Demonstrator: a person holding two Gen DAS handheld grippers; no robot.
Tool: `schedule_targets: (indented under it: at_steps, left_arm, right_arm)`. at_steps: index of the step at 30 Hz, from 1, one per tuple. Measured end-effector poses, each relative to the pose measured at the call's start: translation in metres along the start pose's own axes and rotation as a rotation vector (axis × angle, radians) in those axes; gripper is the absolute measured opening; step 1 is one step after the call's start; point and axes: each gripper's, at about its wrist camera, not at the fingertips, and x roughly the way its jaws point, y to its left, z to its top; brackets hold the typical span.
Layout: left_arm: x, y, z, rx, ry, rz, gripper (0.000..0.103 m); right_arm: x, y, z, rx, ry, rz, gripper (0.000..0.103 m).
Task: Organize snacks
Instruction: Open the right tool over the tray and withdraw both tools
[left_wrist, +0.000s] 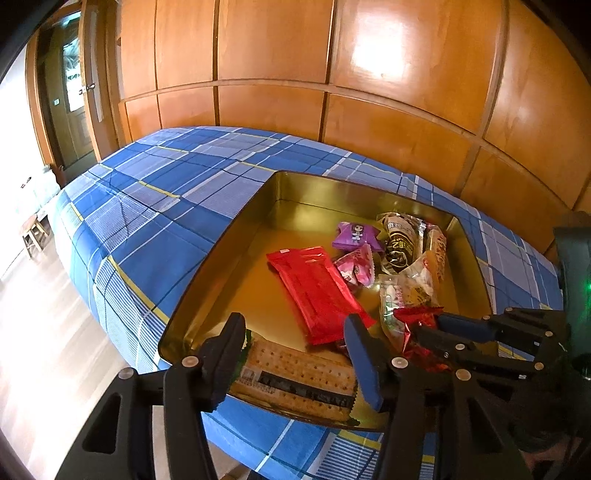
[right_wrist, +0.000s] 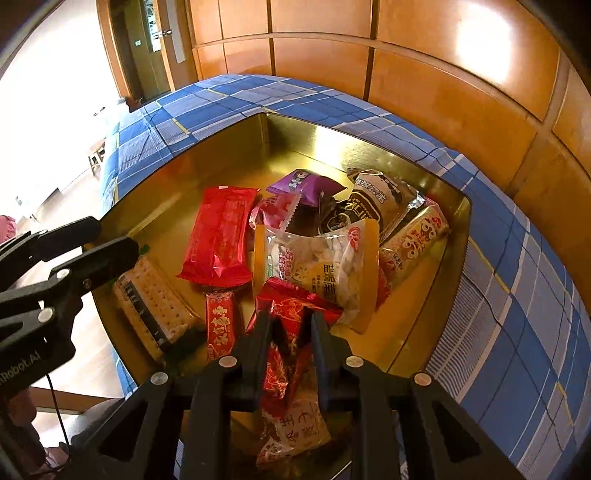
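A gold tin (left_wrist: 221, 236) (right_wrist: 166, 177) lies on the blue plaid cover and holds several snack packs. In the left wrist view my left gripper (left_wrist: 293, 325) stands open at the tin's near end, with a cracker pack (left_wrist: 295, 373) (right_wrist: 147, 302) lying flat between its fingers. From the right wrist view the left gripper (right_wrist: 114, 236) hangs over that pack's far end. My right gripper (right_wrist: 291, 319) (left_wrist: 430, 323) is shut on a crinkled red foil packet (right_wrist: 291, 306) (left_wrist: 417, 317) above the pile. A long red pack (left_wrist: 314, 291) (right_wrist: 221, 236) lies mid-tin.
Purple (right_wrist: 306, 184), pink (right_wrist: 277, 210), dark brown (right_wrist: 369, 203) and clear-and-yellow (right_wrist: 321, 266) packs crowd the tin's right half. A small red bar (right_wrist: 221, 325) lies beside the crackers. The plaid cover (left_wrist: 166, 206) runs left; wooden panels (left_wrist: 332, 74) stand behind.
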Motion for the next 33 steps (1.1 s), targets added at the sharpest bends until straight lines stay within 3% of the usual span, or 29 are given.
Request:
schedule_targets:
  at_steps: [11,26,33]
  left_arm:
    - [-0.01,-0.007,-0.003,0.012,-0.023,0.003,0.063]
    - [-0.035,-0.021,-0.015,0.038,-0.098,-0.007,0.077]
    - [-0.042,-0.028,-0.017,0.049,-0.119,-0.011,0.08]
  right_arm:
    - [-0.022,-0.001,-0.01,0.082,-0.072,-0.009,0.03]
    - [-0.077,0.004,-0.044,0.196,-0.249,-0.156,0.033]
    - [-0.087,0.003,-0.049,0.213,-0.277,-0.175,0.033]
